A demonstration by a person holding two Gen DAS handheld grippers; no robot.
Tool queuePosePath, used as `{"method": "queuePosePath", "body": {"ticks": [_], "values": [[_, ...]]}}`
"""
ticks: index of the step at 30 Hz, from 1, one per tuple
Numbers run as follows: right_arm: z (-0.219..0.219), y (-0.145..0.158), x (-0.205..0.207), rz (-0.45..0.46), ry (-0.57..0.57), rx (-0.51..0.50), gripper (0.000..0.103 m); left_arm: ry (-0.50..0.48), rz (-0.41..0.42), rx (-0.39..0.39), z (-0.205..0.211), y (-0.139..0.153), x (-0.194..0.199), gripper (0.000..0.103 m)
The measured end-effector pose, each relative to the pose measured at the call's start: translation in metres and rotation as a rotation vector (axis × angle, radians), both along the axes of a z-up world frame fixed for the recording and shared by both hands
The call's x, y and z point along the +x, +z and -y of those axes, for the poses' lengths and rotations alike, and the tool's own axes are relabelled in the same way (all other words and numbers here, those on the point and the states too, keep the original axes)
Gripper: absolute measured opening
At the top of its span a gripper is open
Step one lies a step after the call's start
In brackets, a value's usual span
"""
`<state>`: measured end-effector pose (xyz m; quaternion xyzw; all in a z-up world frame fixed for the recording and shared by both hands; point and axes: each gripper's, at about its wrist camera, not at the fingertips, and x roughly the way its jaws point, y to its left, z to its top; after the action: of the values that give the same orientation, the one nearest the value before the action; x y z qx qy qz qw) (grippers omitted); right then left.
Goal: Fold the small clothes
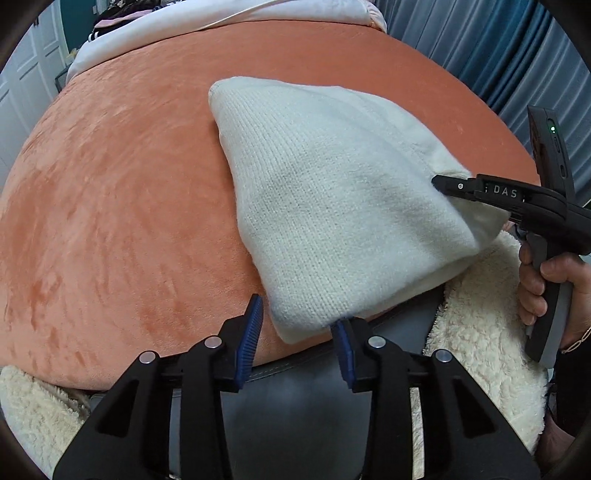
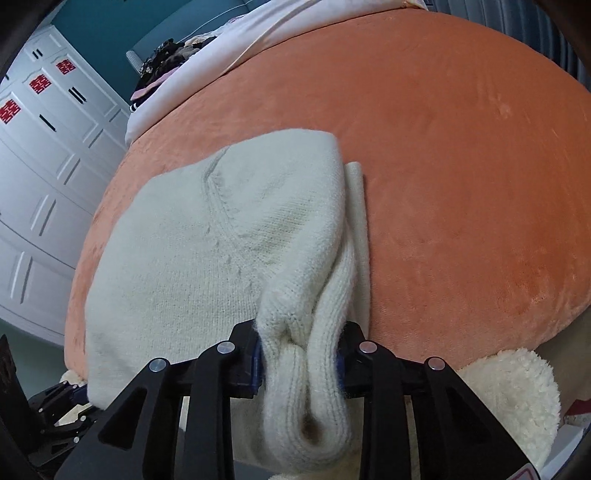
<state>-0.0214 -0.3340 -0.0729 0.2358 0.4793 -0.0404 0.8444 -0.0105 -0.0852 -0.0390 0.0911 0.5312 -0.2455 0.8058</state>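
A white knit sweater (image 1: 332,206) lies folded on an orange plush surface (image 1: 129,203). My left gripper (image 1: 299,325) is open, its blue-padded fingers either side of the sweater's near corner, not closed on it. My right gripper (image 1: 439,182) comes in from the right and is shut on the sweater's right edge. In the right wrist view the right gripper (image 2: 301,354) pinches a bunched ribbed part of the sweater (image 2: 207,251), which spreads away to the left over the orange surface (image 2: 461,166).
A cream fleece blanket (image 1: 480,332) lies at the near edge, over a grey seat (image 1: 295,406). White bedding (image 1: 221,22) lies at the far end. Blue curtains (image 1: 498,48) hang on the right. White wardrobe doors (image 2: 44,147) stand to the left.
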Motion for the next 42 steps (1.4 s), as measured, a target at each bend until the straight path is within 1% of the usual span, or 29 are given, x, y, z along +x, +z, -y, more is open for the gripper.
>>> {"method": "queuePosePath", "body": {"ticks": [3, 6, 7, 9, 12, 13, 14, 15, 16, 18, 20, 22, 23, 24, 25, 26, 27, 28, 29, 30, 33, 35, 36, 37, 38, 39, 40, 41, 42], "values": [[0.007, -0.004, -0.002, 0.004, -0.01, 0.045, 0.027, 0.006, 0.006, 0.027, 0.003, 0.003, -0.003, 0.037], [0.019, -0.002, -0.011, 0.004, -0.014, 0.066, 0.033, -0.001, 0.017, 0.048, 0.006, 0.01, -0.008, 0.039], [0.02, -0.001, -0.013, 0.0, -0.019, 0.05, 0.04, -0.004, 0.021, 0.053, 0.005, 0.013, -0.008, 0.042], [0.018, 0.008, -0.021, -0.01, -0.025, -0.007, 0.044, -0.002, 0.028, 0.063, 0.003, 0.017, -0.01, 0.047], [0.014, 0.027, -0.031, 0.01, -0.029, -0.08, 0.044, -0.003, 0.019, 0.054, -0.005, 0.025, -0.014, 0.051], [0.011, 0.035, -0.034, 0.03, -0.029, -0.093, 0.044, 0.0, 0.024, 0.042, -0.009, 0.03, -0.015, 0.055], [0.006, 0.047, -0.036, 0.061, -0.015, -0.091, 0.041, 0.007, 0.041, 0.03, -0.014, 0.038, -0.017, 0.057], [-0.002, 0.061, -0.035, 0.102, 0.014, -0.084, 0.033, 0.011, 0.061, 0.018, -0.019, 0.047, -0.02, 0.059], [-0.012, 0.073, -0.035, 0.14, 0.042, -0.091, 0.03, 0.019, 0.08, 0.004, -0.025, 0.054, -0.021, 0.062], [-0.04, 0.097, -0.028, 0.217, 0.118, -0.109, 0.03, 0.068, 0.116, -0.025, -0.041, 0.069, -0.021, 0.07], [-0.07, 0.103, -0.014, 0.244, 0.201, -0.093, 0.03, 0.123, 0.128, -0.042, -0.054, 0.075, -0.017, 0.07], [-0.099, 0.082, 0.006, 0.202, 0.282, -0.052, 0.03, 0.171, 0.114, -0.046, -0.063, 0.073, -0.011, 0.07], [-0.114, 0.06, 0.015, 0.145, 0.314, -0.042, 0.03, 0.195, 0.101, -0.043, -0.066, 0.07, -0.008, 0.07], [-0.131, 0.029, 0.023, 0.052, 0.352, -0.053, 0.029, 0.209, 0.09, -0.047, -0.068, 0.068, -0.006, 0.07], [-0.145, -0.006, 0.027, -0.03, 0.378, -0.093, 0.029, 0.218, 0.079, -0.053, -0.069, 0.066, -0.004, 0.07], [-0.152, -0.026, 0.024, -0.044, 0.4, -0.097, 0.028, 0.221, 0.072, -0.056, -0.069, 0.065, -0.002, 0.07], [-0.156, -0.023, 0.018, -0.006, 0.404, -0.109, 0.028, 0.216, 0.074, -0.058, -0.068, 0.066, -0.002, 0.07], [-0.156, -0.015, 0.016, -0.021, 0.413, -0.122, 0.028, 0.209, 0.08, -0.057, -0.066, 0.068, -0.002, 0.07], [-0.152, -0.005, 0.016, -0.044, 0.414, -0.107, 0.026, 0.203, 0.081, -0.056, -0.063, 0.068, 0.0, 0.07], [-0.143, 0.006, 0.015, -0.041, 0.395, -0.077, 0.023, 0.195, 0.077, -0.063, -0.059, 0.067, 0.001, 0.07], [-0.09, 0.049, 0.0, 0.085, 0.246, -0.032, 0.023, 0.162, 0.076, -0.089, -0.039, 0.069, 0.013, 0.07], [-0.052, 0.057, -0.009, 0.12, 0.143, 0.007, 0.025, 0.137, 0.075, -0.109, -0.021, 0.069, 0.021, 0.07], [-0.035, 0.054, -0.01, 0.106, 0.105, 0.014, 0.025, 0.127, 0.071, -0.113, -0.011, 0.067, 0.025, 0.071], [-0.024, 0.044, -0.009, 0.068, 0.074, -0.005, 0.025, 0.123, 0.066, -0.111, -0.002, 0.063, 0.028, 0.071], [-0.015, 0.024, -0.007, -0.003, 0.056, -0.046, 0.022, 0.113, 0.057, -0.108, 0.007, 0.056, 0.032, 0.071], [-0.009, -0.002, -0.005, -0.079, 0.081, -0.068, 0.008, 0.105, 0.04, -0.091, 0.015, 0.046, 0.036, 0.071], [-0.006, -0.018, -0.007, -0.087, 0.103, -0.056, 0.007, 0.103, 0.016, -0.064, 0.022, 0.035, 0.04, 0.071], [-0.002, -0.014, -0.012, -0.055, 0.088, -0.033, 0.007, 0.099, -0.003, -0.043, 0.028, 0.026, 0.043, 0.071], [0.001, -0.004, -0.013, -0.061, 0.081, -0.011, 0.006, 0.106, 0.004, -0.003, 0.031, 0.019, 0.044, 0.071]]}}
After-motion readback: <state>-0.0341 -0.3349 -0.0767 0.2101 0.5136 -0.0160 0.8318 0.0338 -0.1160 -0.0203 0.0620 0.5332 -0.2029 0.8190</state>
